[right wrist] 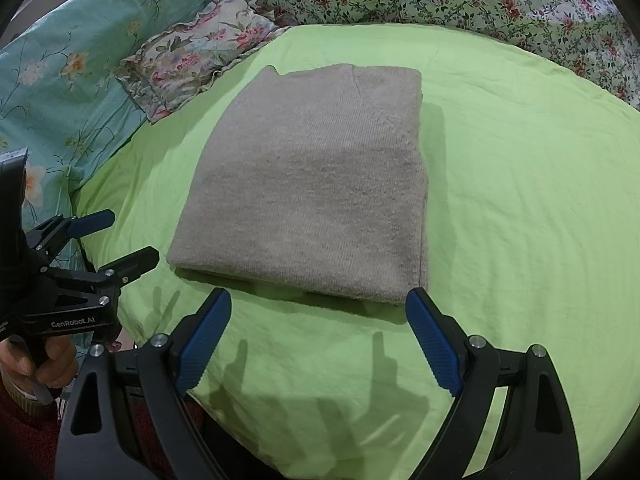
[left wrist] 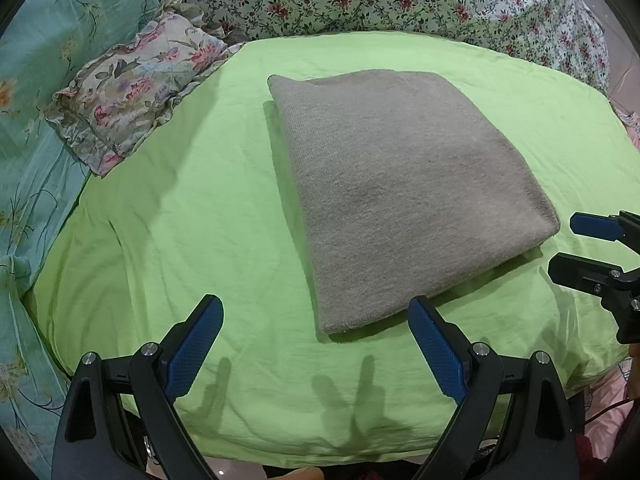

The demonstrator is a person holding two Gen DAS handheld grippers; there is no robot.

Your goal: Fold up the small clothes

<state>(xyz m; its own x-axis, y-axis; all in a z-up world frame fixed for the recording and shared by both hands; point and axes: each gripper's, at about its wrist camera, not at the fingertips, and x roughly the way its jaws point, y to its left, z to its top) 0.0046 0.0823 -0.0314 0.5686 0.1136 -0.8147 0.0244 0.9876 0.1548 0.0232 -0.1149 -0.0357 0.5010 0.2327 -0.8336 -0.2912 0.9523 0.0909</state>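
Claws (left wrist: 315,316) (right wrist: 319,308) apart (raglan seam (right wrist: 370,98), right view only)

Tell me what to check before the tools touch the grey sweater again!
1. Left tool open: ok.
2. Right tool open: ok.
3. Both tools holding nothing: ok.
4. Sweater folded into a neat stack on the green sheet: ok.
5. Sweater apart from the floral pillow: ok.
6. Layers underneath lined up: cannot tell, hidden.
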